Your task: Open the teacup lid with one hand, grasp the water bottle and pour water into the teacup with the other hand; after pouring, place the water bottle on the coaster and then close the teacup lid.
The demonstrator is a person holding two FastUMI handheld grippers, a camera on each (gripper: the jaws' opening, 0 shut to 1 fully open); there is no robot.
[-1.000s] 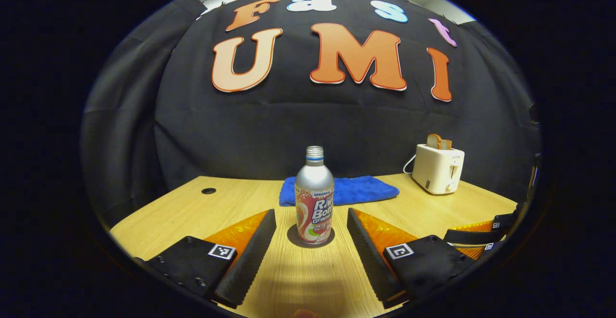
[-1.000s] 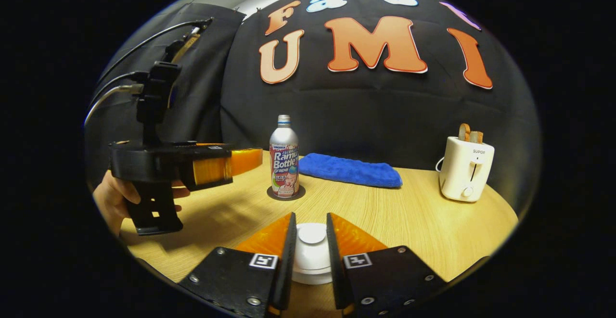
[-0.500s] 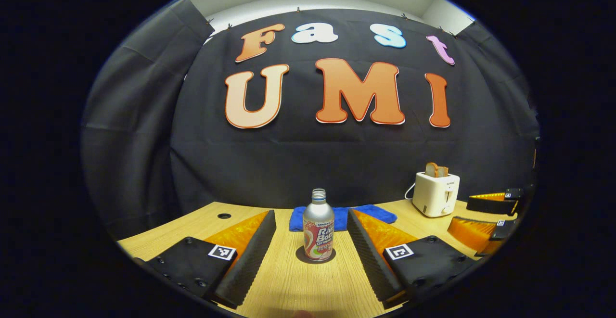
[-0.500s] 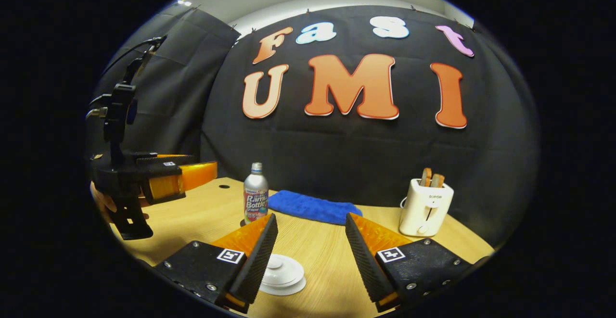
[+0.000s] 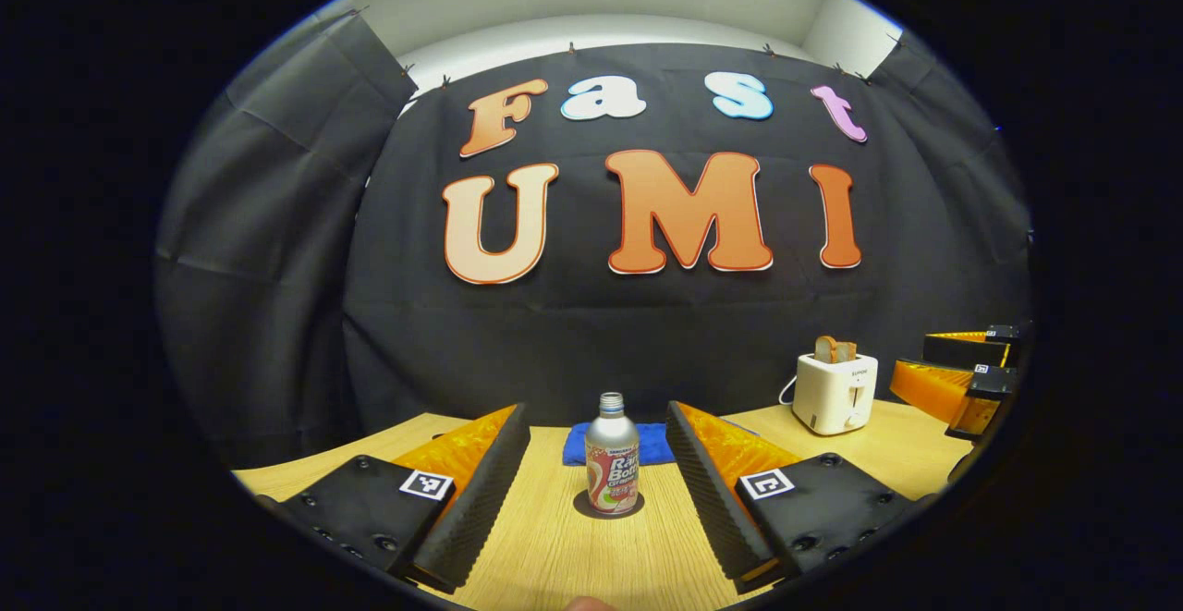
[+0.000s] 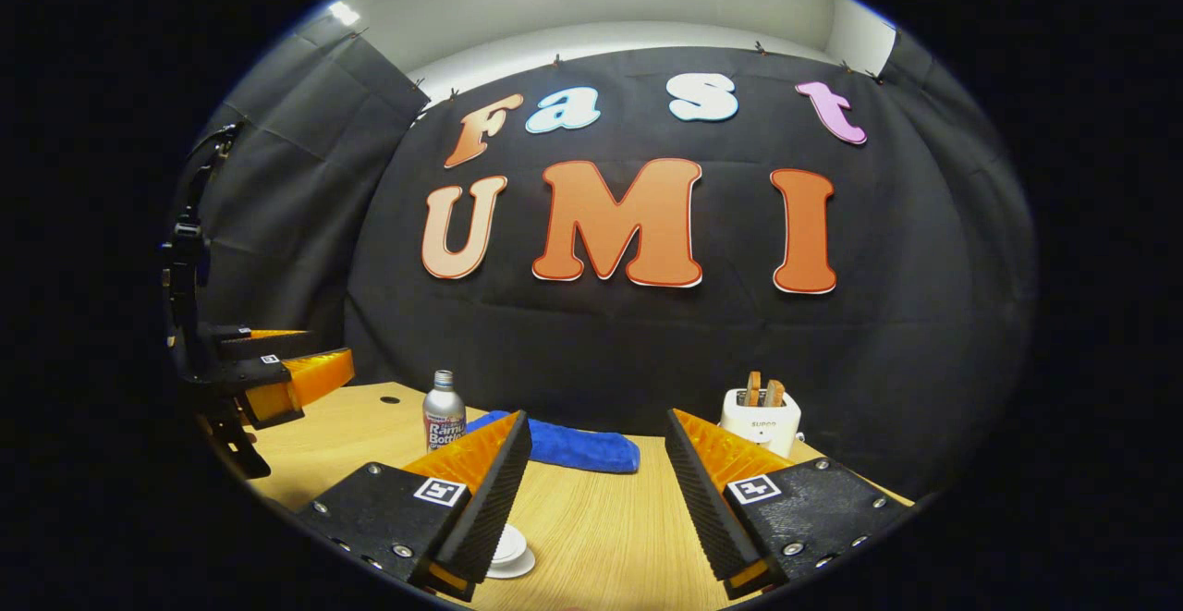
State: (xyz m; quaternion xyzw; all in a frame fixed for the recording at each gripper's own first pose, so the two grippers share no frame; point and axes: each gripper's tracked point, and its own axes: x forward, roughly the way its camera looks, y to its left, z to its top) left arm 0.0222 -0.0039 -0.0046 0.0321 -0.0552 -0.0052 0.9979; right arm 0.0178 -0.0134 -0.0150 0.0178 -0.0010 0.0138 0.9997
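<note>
A silver water bottle (image 5: pixel 612 456) with a printed label stands upright on a dark round coaster (image 5: pixel 580 507) on the wooden table. My left gripper (image 5: pixel 596 408) is open and held back from it, with the bottle seen between its fingers farther off. In the right gripper view the white teacup lid (image 6: pixel 510 548) peeks out low behind one finger. My right gripper (image 6: pixel 596 414) hangs open above the table, holding nothing. The bottle (image 6: pixel 444 421) stands far left of it, and the left gripper (image 6: pixel 277 375) hovers at the left edge.
A blue towel (image 6: pixel 568 446) lies behind the bottle near the black wall. A white toaster (image 5: pixel 835 394) with bread slices stands at the back right. The right gripper (image 5: pixel 957 372) shows at the right edge of the left gripper view. The wooden table (image 6: pixel 610 528) spreads between the fingers.
My right gripper opened, let go of the teacup lid's knob and drew back and up. The left gripper also pulled back, so the bottle looks smaller.
</note>
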